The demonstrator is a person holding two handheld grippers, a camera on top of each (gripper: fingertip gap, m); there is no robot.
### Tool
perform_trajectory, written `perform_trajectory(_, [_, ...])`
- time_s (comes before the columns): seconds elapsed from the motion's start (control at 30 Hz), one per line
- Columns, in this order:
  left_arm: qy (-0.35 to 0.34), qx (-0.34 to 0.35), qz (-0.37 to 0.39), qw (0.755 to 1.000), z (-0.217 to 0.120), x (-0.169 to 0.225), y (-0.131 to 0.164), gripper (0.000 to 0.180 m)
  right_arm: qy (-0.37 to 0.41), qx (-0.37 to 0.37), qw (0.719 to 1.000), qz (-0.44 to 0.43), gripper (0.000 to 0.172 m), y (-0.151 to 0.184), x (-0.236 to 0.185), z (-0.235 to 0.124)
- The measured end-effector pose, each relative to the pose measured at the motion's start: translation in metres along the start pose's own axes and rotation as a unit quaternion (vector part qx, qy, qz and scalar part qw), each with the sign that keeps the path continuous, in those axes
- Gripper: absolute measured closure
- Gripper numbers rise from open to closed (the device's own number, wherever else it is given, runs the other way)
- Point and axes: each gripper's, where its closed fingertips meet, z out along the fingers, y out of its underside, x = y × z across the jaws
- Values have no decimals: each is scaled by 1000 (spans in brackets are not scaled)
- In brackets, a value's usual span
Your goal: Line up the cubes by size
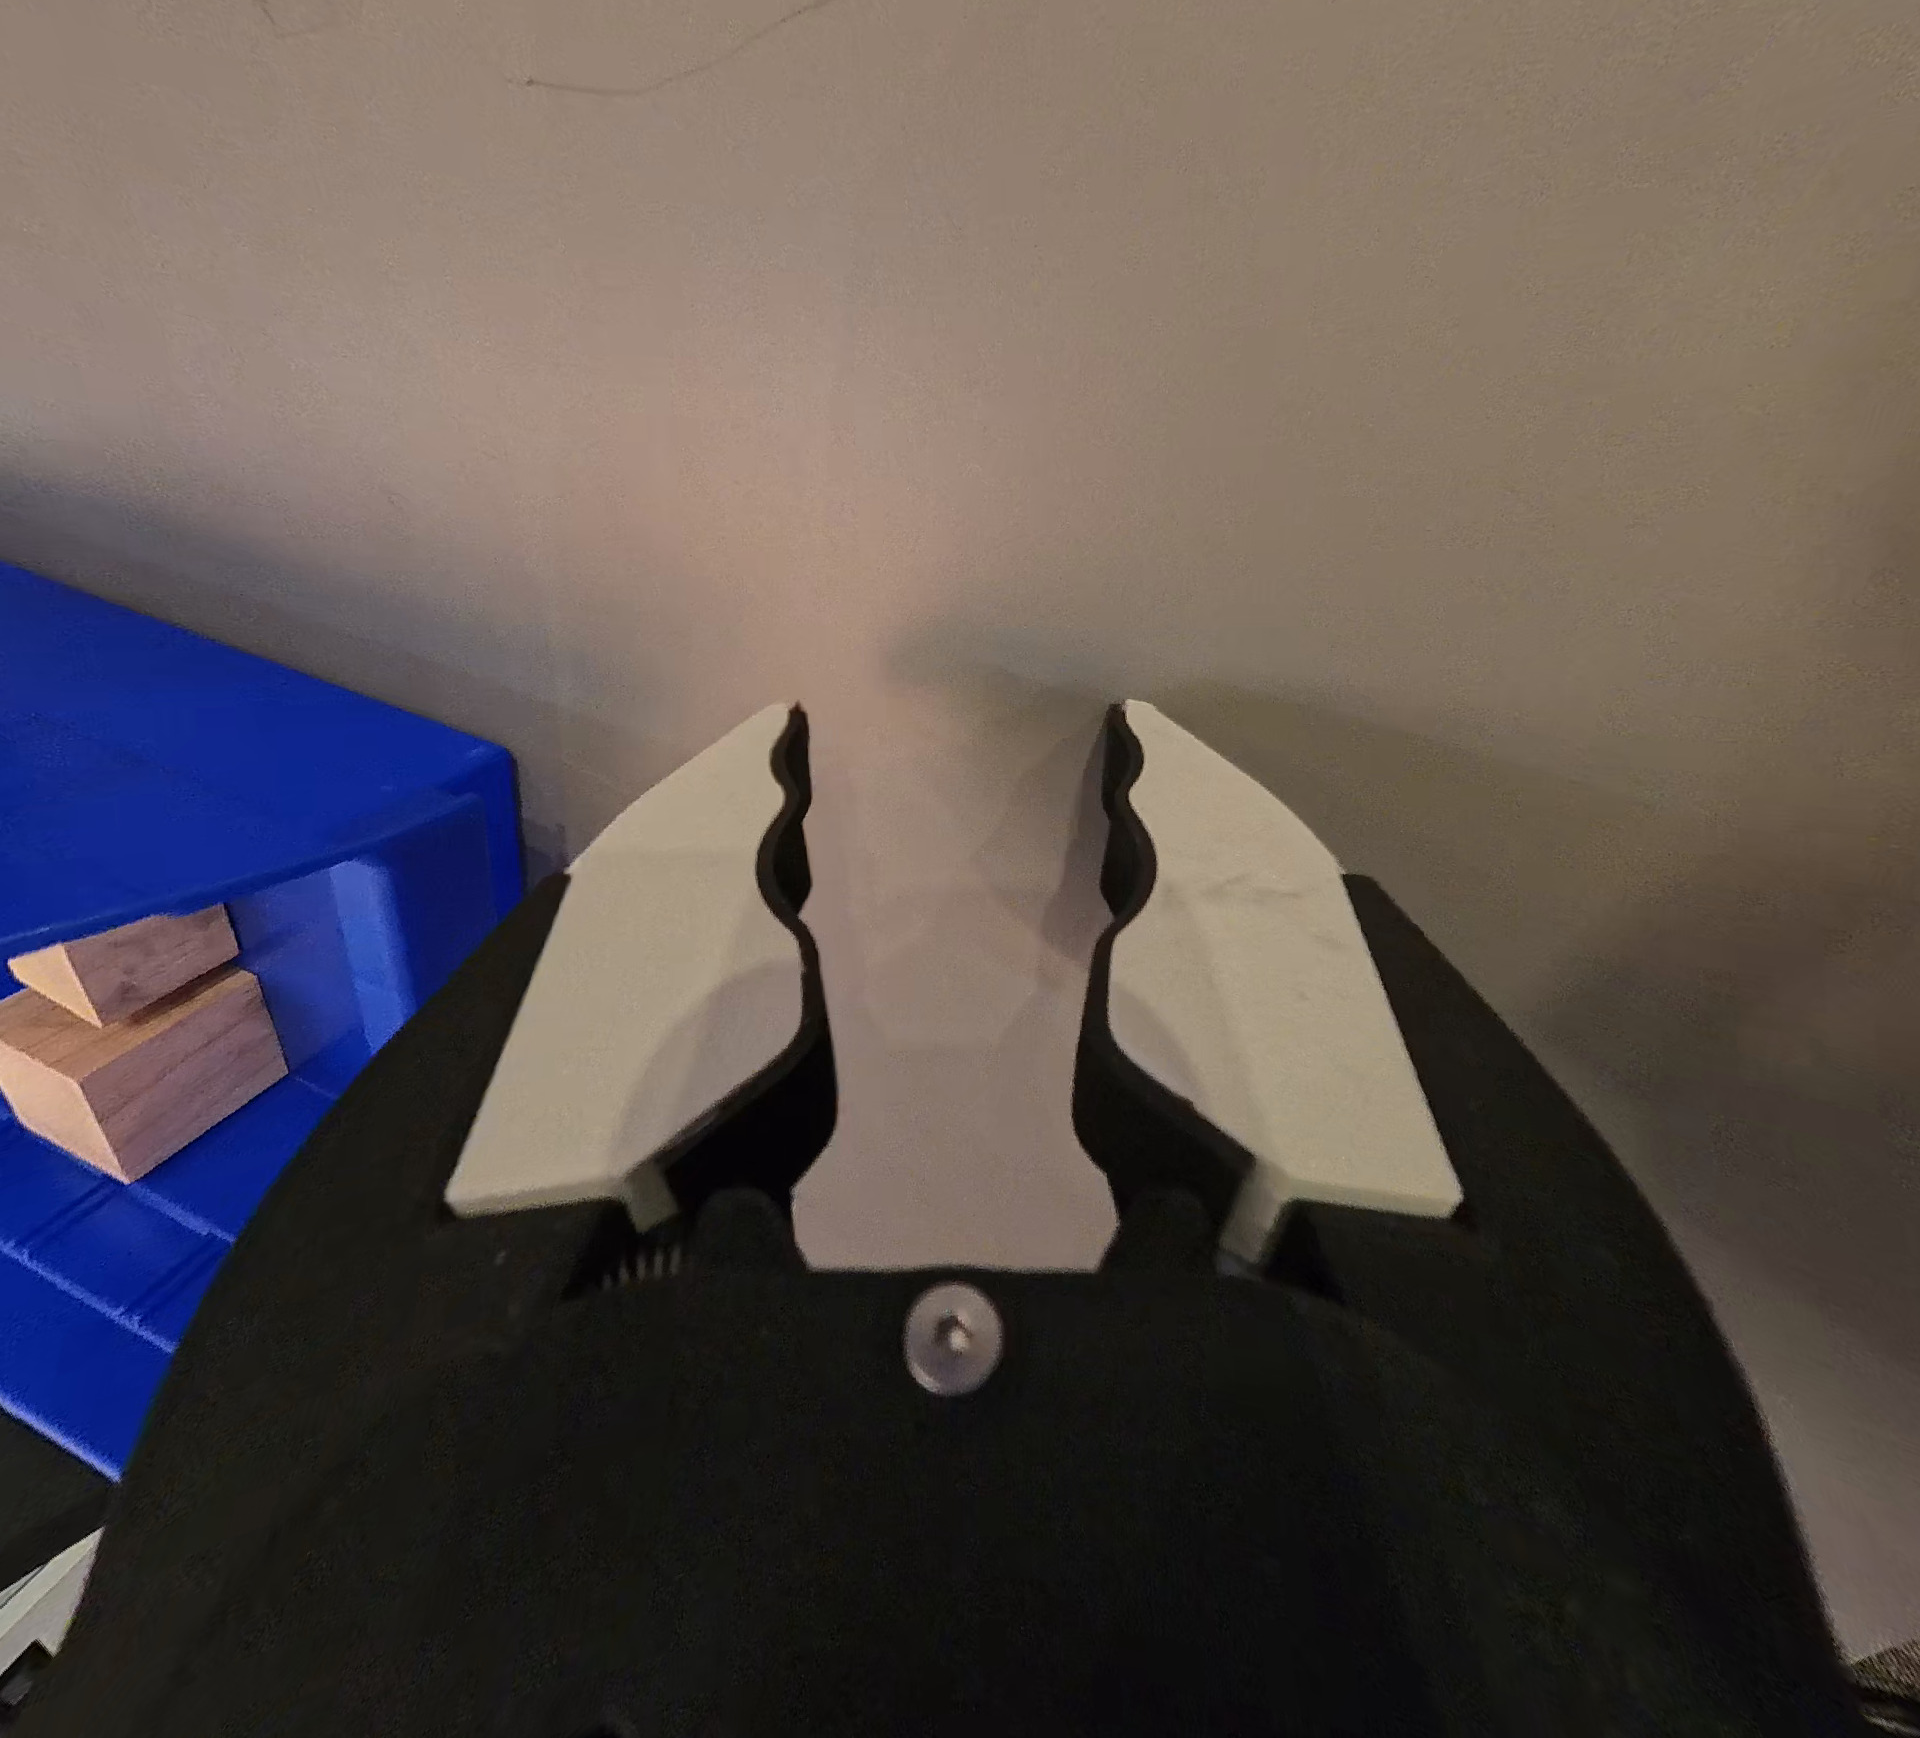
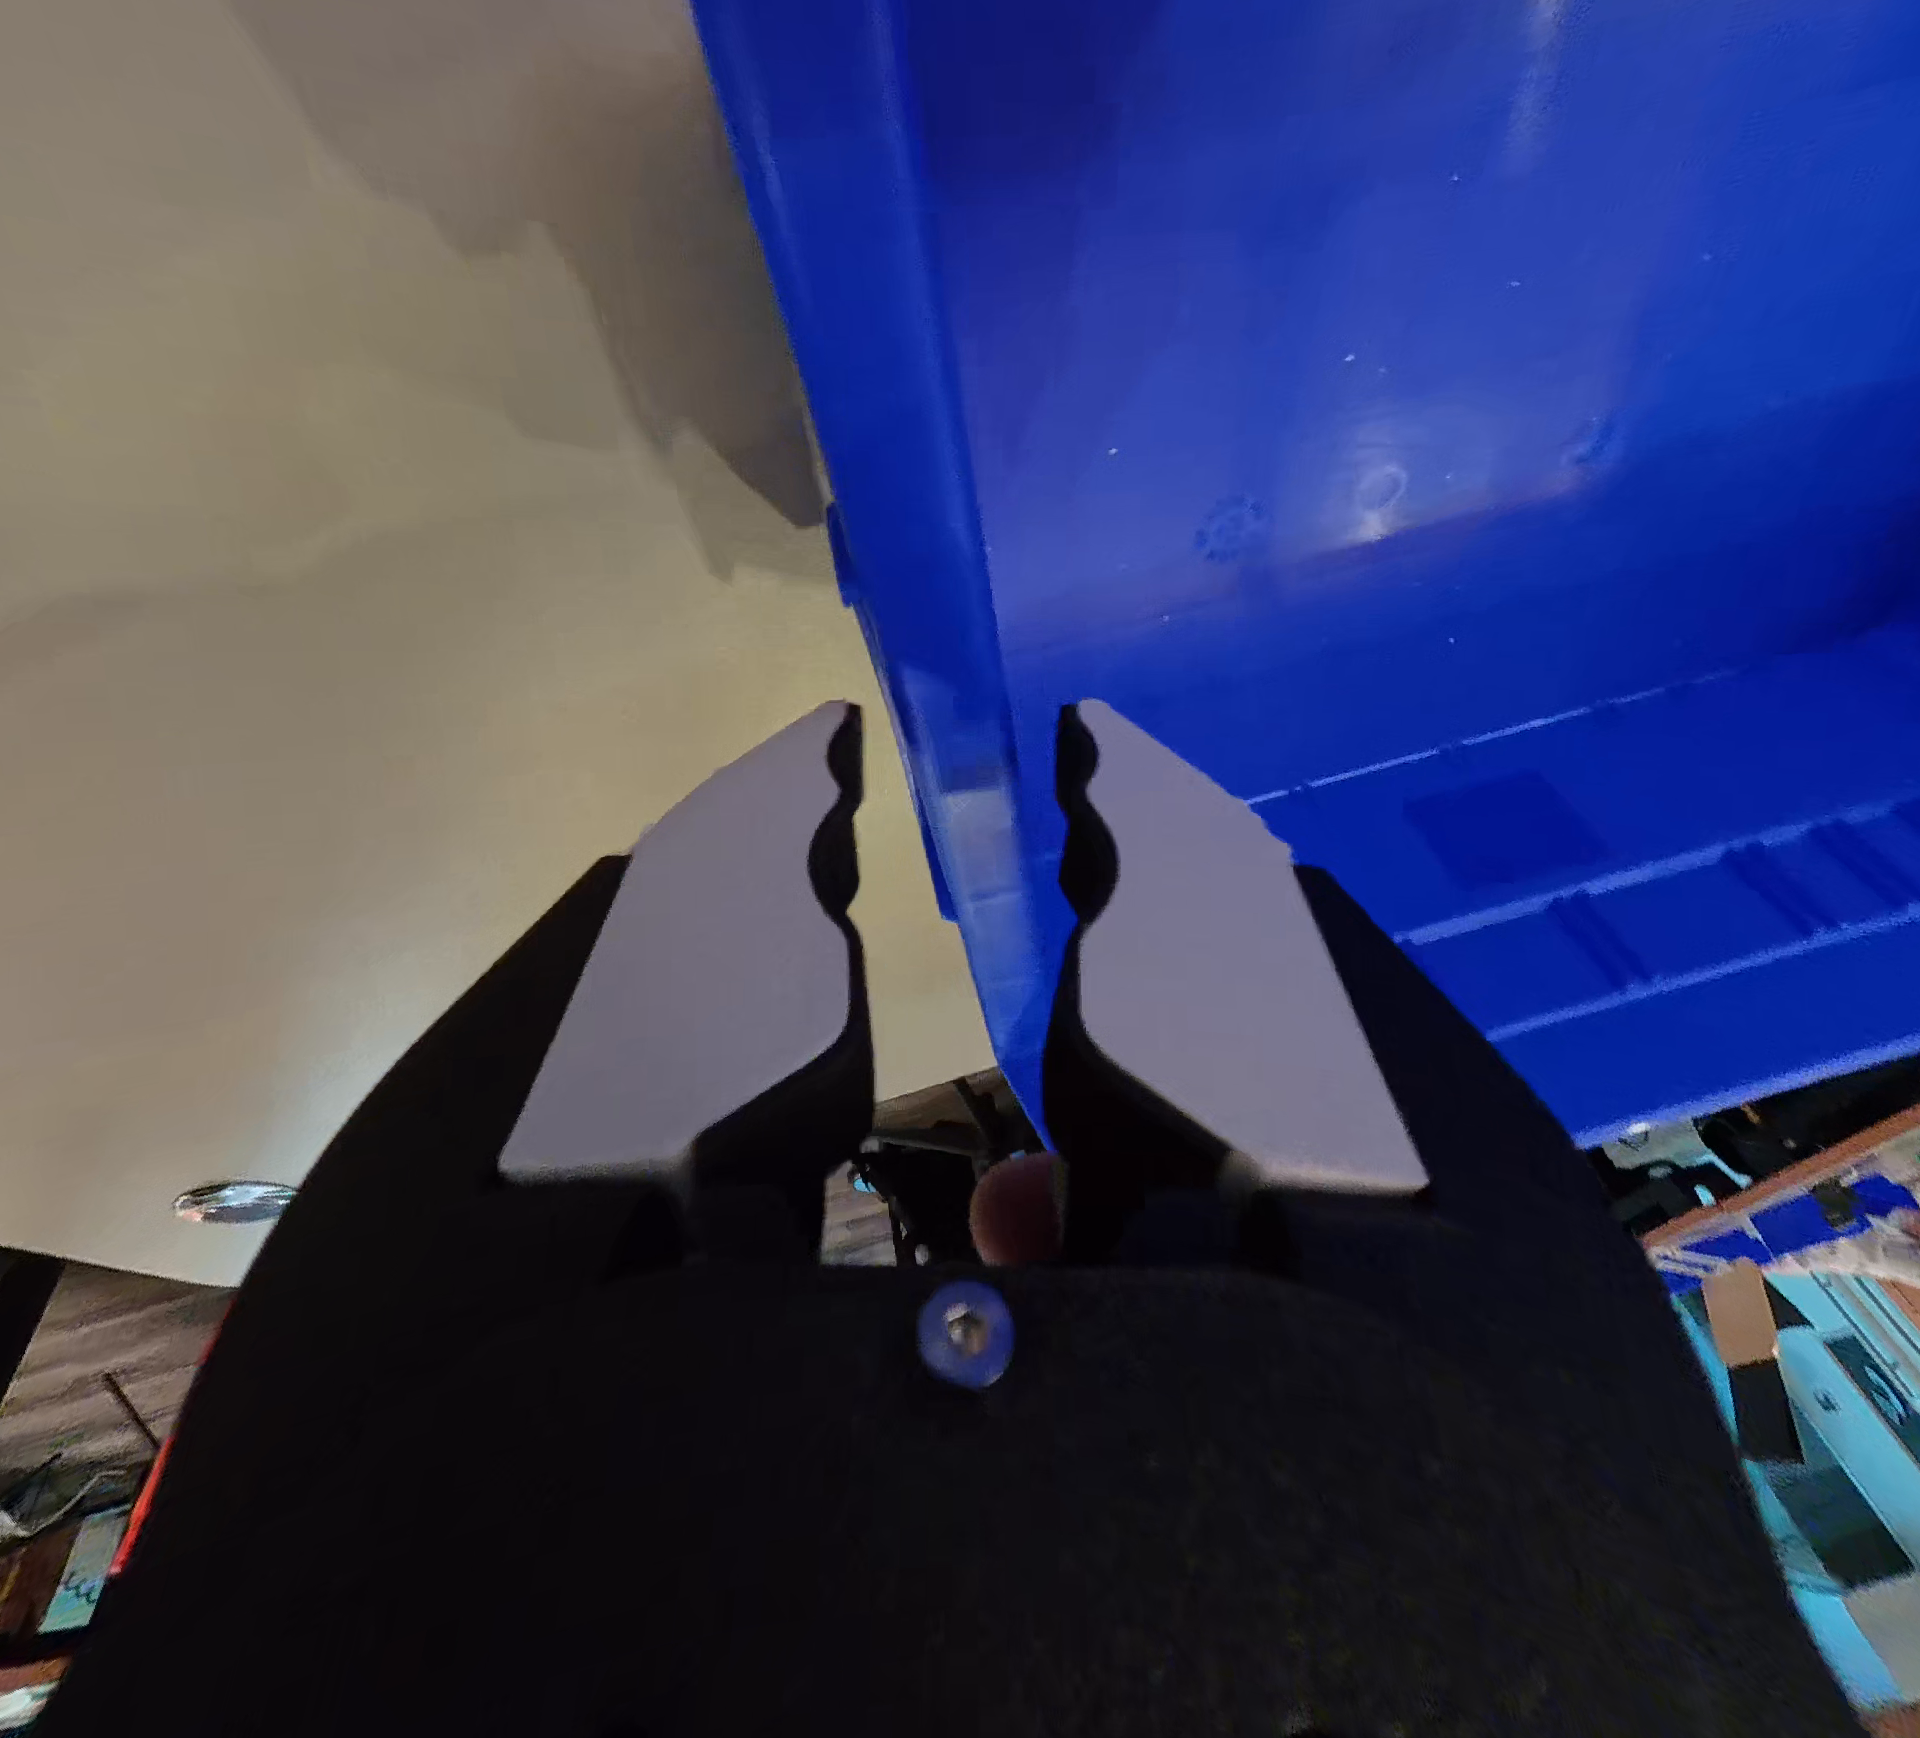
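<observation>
Black gripper bodies fill the bottom of both our wrist views, and from there we look out to the cubes. We see two wooden cubes, a larger one (image 1: 156,1080) and a smaller one (image 1: 140,961) tilted on top of it, touching it, both lying inside a blue plastic bin (image 1: 208,753) at the left edge of the left wrist view. That bin appears tipped, its opening turned toward us, so the cubes show under its rim. Our left gripper (image 1: 956,722) is off to the bin's right, apart from it, with its jaws spread wide and only the pale beige surface (image 1: 935,286) showing between them. In the right wrist view the blue bin (image 2: 1403,286) looms close, and our right gripper (image 2: 961,722) straddles one of its walls: the wall's edge runs down between the jaws. The jaws are parted, with a clear gap between the left fingertip (image 2: 831,753) and the wall, so the bin is not pinched; whether the right pad touches the plastic we cannot tell. Beyond the bin lies the same pale surface, and blurred clutter sits low in the frame.
</observation>
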Motion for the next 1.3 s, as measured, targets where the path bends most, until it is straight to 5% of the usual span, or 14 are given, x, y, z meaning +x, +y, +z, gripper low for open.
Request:
perform_trajectory(0.27, [-50, 31, -41, 997, -3, -7, -6, 110, 142, 70, 987, 35, 132, -14, -7, -68])
perform_trajectory(0.5, [-107, 154, -112, 976, -13, -31, -76, 97, 220, 264, 939, 11, 132, -144, -61, -141])
perform_trajectory(0.67, [-145, 207, -137, 958, -16, -51, -129, 86, 208, 386, 898, 42, 130, -245, -76, -149])
perform_trajectory(0.87, [-155, 334, -187, 911, -23, -75, -203, 91, 125, 542, 815, 162, 128, -321, -56, -155])
perform_trajectory(1.03, [-157, 375, -234, 883, -16, -102, -232, 91, 88, 597, 764, 227, 128, -352, -28, -144])
perform_trajectory(1.2, [-171, 378, -287, 863, 10, -121, -225, 91, 129, 593, 760, 232, 128, -366, -19, -126])
perform_trajectory(1.3, [-166, 383, -279, 865, 15, -119, -228, 95, 173, 620, 731, 224, 132, -362, -17, -140])
